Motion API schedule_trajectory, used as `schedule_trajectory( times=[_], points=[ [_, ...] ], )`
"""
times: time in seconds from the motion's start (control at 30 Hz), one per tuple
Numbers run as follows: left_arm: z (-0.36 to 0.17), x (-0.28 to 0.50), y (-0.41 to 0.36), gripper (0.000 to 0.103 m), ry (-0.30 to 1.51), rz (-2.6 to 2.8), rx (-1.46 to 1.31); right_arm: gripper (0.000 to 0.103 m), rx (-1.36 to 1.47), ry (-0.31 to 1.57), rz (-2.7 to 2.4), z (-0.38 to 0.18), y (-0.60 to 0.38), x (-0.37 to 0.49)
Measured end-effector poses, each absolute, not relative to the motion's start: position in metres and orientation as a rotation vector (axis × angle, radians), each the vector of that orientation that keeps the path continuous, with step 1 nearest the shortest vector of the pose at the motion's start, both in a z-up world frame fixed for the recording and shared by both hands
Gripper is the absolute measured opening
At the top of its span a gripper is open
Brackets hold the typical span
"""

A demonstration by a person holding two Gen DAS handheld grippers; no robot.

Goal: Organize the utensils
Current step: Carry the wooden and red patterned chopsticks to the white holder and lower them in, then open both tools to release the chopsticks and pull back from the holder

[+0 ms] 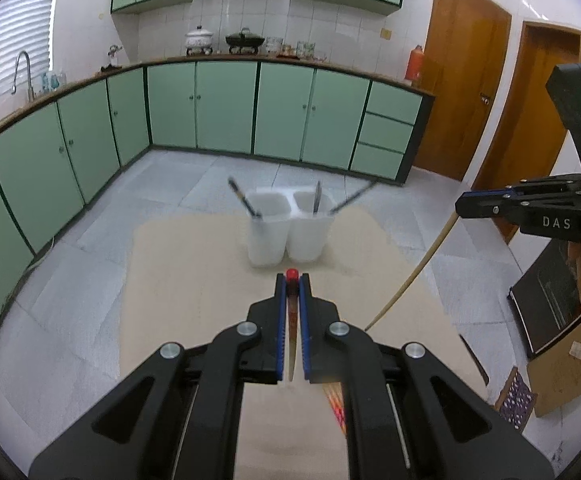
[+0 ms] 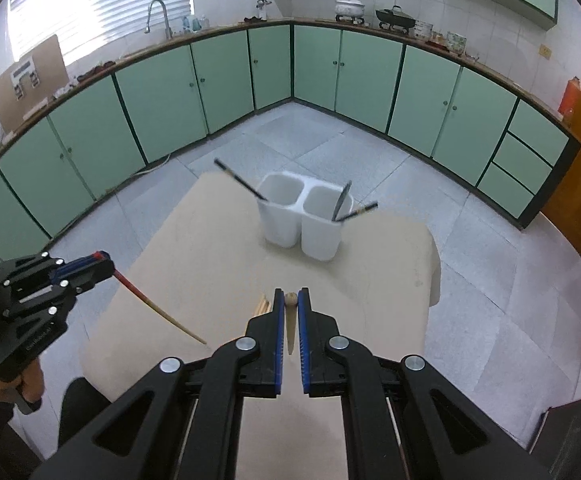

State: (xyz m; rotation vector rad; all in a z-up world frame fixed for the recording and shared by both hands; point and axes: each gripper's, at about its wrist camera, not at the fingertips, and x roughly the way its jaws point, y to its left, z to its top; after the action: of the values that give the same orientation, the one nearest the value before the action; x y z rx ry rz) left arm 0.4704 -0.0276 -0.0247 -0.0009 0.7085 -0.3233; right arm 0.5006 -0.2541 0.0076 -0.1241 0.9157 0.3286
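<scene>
Red-tipped chopstick (image 1: 291,312) in left gripper (image 1: 291,280), plain chopstick (image 2: 290,320) in right gripper (image 2: 290,296).

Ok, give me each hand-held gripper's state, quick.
Left hand-held gripper: closed on a red-tipped chopstick.
Right hand-held gripper: closed on a plain wooden chopstick.

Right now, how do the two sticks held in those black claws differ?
The left gripper clamps a red-topped chopstick, red above and pale at its tip. The right gripper clamps a plain wooden chopstick, pale all along with a rounded knob on top. Both are long and thin, gripped near the top, hanging over the table.
</scene>
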Motion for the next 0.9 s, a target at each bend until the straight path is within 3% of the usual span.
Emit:
schedule_trajectory(
  times=[0.33, 0.53, 0.67, 0.9],
  points=[
    [0.051, 0.539, -0.065, 0.005, 0.556, -0.311, 0.047, 0.006, -0.048, 0.821, 0.280, 0.079, -0.254, 0.569],
    [0.084, 0.591, -0.081, 0.005, 0.467, -0.278, 0.027, 0.006, -0.002, 0.776, 0.222, 0.092, -0.261, 0.623],
    [0.066, 0.625, -0.093, 0.005, 0.445, -0.255, 0.026, 0.006, 0.031, 0.789, 0.201, 0.066, -0.268, 0.656],
    [-0.011, 0.664, -0.099, 0.005, 0.554, -0.235, 0.027, 0.006, 0.040, 0.875, 0.203, -0.002, -0.274, 0.686]
  ],
)
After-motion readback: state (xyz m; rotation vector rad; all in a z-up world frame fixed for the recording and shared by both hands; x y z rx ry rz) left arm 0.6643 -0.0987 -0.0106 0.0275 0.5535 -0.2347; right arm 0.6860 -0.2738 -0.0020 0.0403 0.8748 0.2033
